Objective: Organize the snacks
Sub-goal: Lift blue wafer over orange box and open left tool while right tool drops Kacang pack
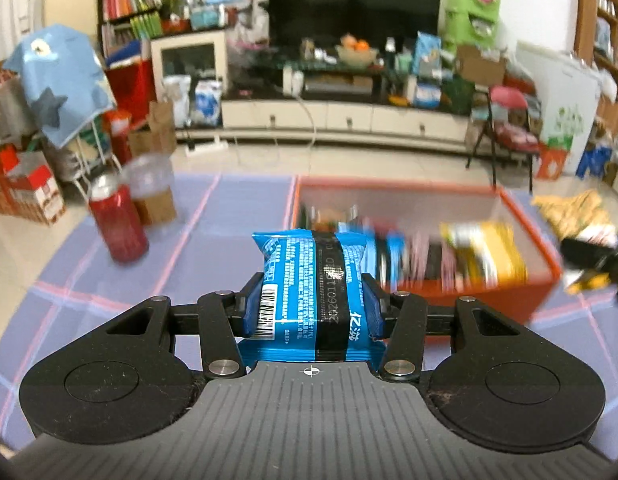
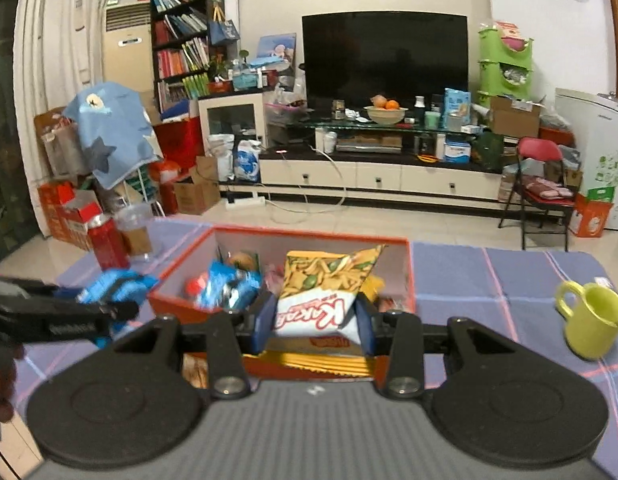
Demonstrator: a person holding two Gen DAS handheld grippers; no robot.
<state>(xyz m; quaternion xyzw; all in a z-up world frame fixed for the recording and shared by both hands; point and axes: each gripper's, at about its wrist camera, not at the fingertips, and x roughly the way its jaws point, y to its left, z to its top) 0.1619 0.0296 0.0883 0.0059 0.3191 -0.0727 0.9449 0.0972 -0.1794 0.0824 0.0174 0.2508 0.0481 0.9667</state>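
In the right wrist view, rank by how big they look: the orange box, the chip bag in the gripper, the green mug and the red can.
1. orange box
2. chip bag, magnified by nearness
3. green mug
4. red can, though it stands farther away

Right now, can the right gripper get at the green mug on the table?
Probably not yet: the right gripper is shut on the chip bag. The path to the green mug looks clear, but the jaws are occupied.

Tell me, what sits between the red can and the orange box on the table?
A clear plastic cup stands just beside the red can; then bare checked cloth up to the orange box, in the right wrist view.
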